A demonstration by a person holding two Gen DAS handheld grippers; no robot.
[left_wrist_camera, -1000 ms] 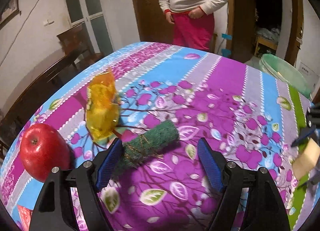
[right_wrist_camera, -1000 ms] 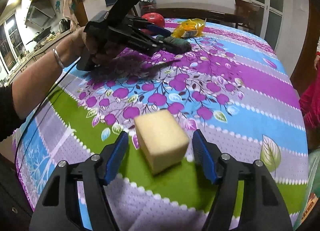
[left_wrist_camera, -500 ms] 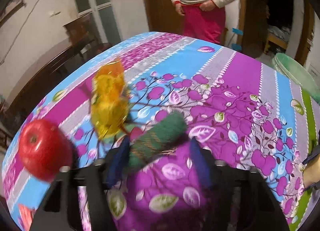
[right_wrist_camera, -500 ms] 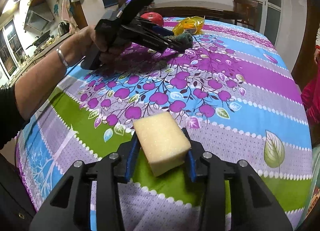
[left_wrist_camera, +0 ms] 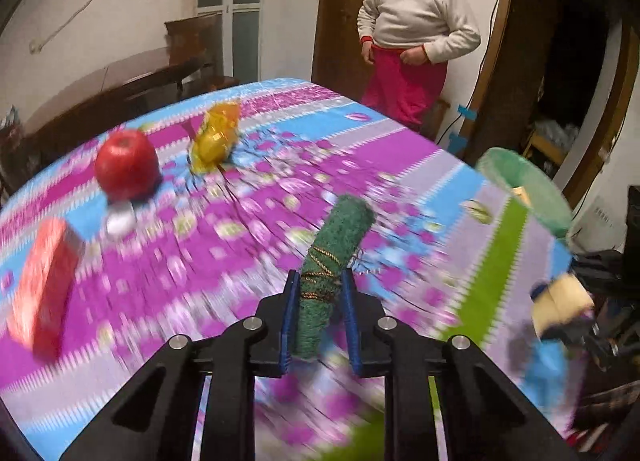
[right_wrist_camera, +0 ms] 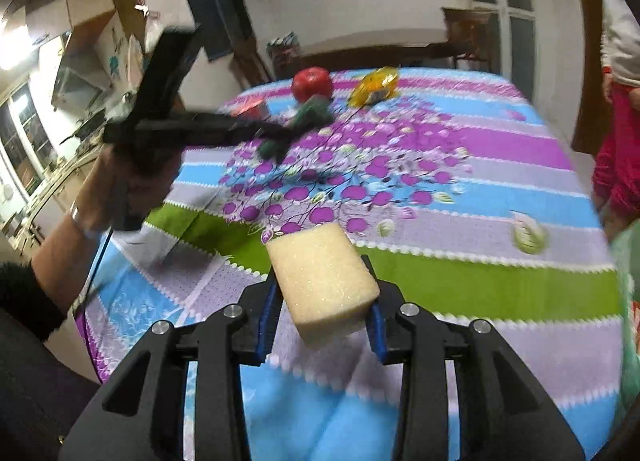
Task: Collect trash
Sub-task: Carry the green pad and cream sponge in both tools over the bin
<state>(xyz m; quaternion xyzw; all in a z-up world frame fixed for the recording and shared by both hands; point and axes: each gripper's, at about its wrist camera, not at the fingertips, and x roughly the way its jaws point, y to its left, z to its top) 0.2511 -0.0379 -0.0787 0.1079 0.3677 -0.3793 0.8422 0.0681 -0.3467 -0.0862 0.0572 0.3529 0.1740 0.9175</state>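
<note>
Left gripper (left_wrist_camera: 319, 309) pinches the green roll (left_wrist_camera: 328, 273), right gripper (right_wrist_camera: 322, 311) pinches the sponge (right_wrist_camera: 322, 281); neither binned yet, yellow wrapper (left_wrist_camera: 216, 137) left on table.

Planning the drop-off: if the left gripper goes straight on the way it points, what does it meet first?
Probably nothing close: the left gripper, holding the green roll, points over bare tablecloth. Depth is blurred.
</note>
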